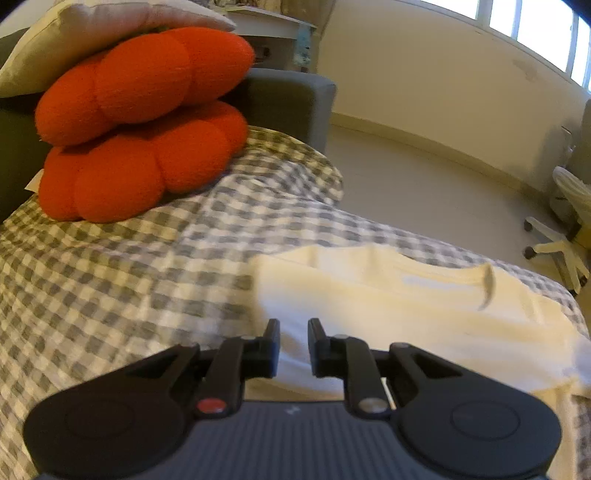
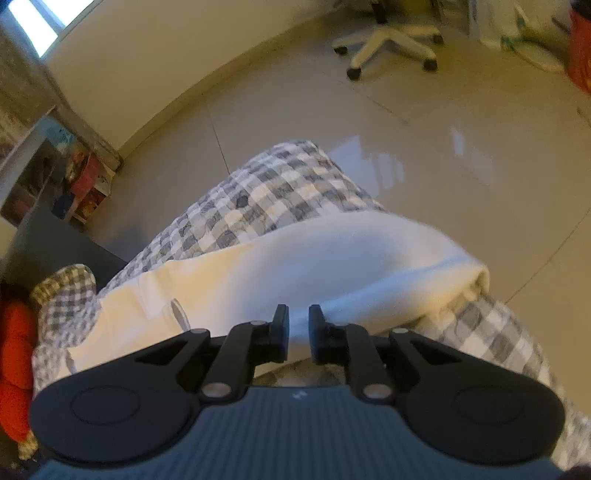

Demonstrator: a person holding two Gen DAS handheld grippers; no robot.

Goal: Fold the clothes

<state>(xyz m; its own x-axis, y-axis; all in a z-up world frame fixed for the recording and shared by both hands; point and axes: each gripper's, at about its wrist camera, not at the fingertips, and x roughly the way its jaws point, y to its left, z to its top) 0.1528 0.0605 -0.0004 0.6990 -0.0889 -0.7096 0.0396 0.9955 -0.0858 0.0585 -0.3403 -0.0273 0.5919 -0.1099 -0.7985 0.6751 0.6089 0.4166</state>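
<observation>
A cream-white garment (image 1: 406, 314) lies on a grey-and-white checked sheet (image 1: 129, 280), its neck opening (image 1: 487, 286) to the right. My left gripper (image 1: 293, 334) sits at the garment's near left edge, jaws a narrow gap apart with white cloth filling it. In the right wrist view the garment (image 2: 314, 258) bulges up in a fold, with a rolled edge at the right. My right gripper (image 2: 298, 321) has its jaws close together on the cloth's near edge, and the checked sheet (image 2: 266, 192) shows beneath.
Two orange puffy cushions (image 1: 140, 122) and a beige pillow (image 1: 92, 29) are stacked at the far left against a grey sofa arm (image 1: 288, 103). The covered surface ends at tiled floor (image 2: 443, 147). A white wheeled chair (image 2: 391, 44) stands beyond on the floor.
</observation>
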